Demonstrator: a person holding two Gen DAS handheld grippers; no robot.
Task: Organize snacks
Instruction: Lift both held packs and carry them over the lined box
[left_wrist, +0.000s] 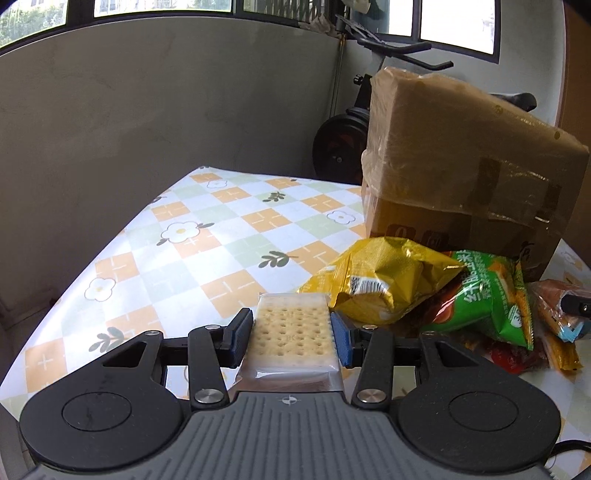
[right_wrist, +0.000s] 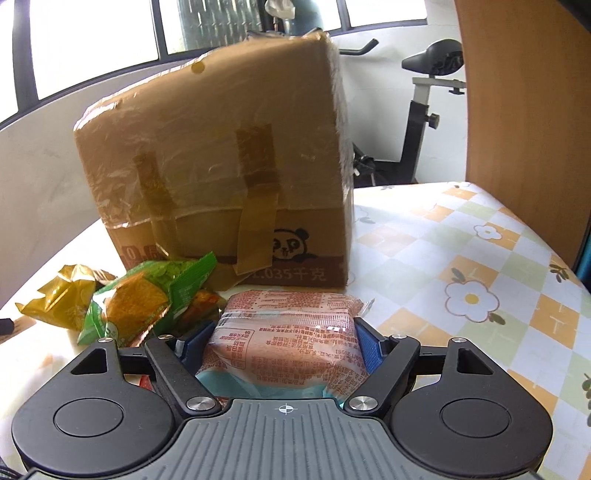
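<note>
Hand-held gripper pads (left_wrist: 236, 341) are clamped flat across a light, brittle cracker pack (left_wrist: 291, 334), while a soft pink packet (right_wrist: 284, 332) is pinched by the right hand-held gripper (right_wrist: 282, 345).

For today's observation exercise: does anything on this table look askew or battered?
Yes. The cardboard box leans tilted, its top crumpled under wrinkled tape. The gold packet beside it is crushed and creased.

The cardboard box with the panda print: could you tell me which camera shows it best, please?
The right wrist view: the cardboard box stands centred, its taped front and panda print visible. The left wrist view shows it off to the right, angled, print unclear.
</note>
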